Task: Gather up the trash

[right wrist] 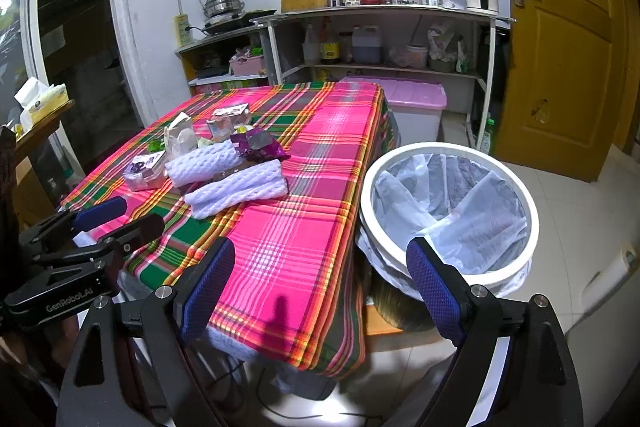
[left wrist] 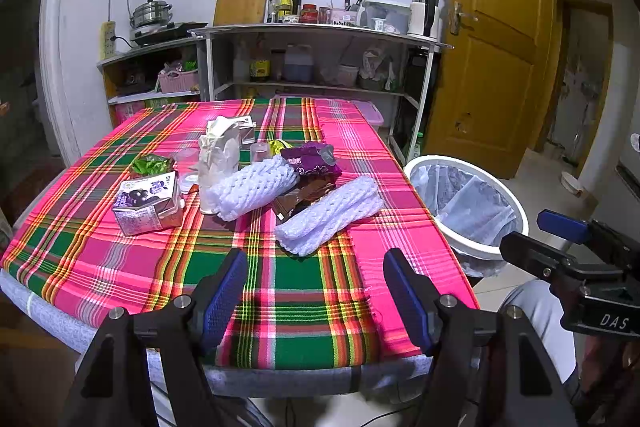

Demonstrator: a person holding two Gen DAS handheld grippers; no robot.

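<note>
Trash lies mid-table on the plaid cloth (left wrist: 300, 307): two white foam fruit nets (left wrist: 328, 215) (left wrist: 252, 189), a purple wrapper (left wrist: 312, 161), a brown wrapper (left wrist: 304, 199), a milk carton (left wrist: 148, 203), a crumpled paper bag (left wrist: 218, 155), a green wrapper (left wrist: 150, 165) and clear cups (left wrist: 260, 151). The nets show in the right wrist view (right wrist: 238, 195). The white bin (right wrist: 448, 215) with a clear liner stands right of the table (left wrist: 468, 207). My left gripper (left wrist: 316, 291) is open and empty over the table's near edge. My right gripper (right wrist: 320, 287) is open and empty, between table corner and bin.
Metal shelves (left wrist: 320, 35) with bottles, kettle and cutting board stand behind the table. A pink-lidded storage box (right wrist: 404, 99) sits on the floor beyond the bin. A yellow door (left wrist: 496, 27) is at right. A tissue box (right wrist: 40, 99) sits on a side table at left.
</note>
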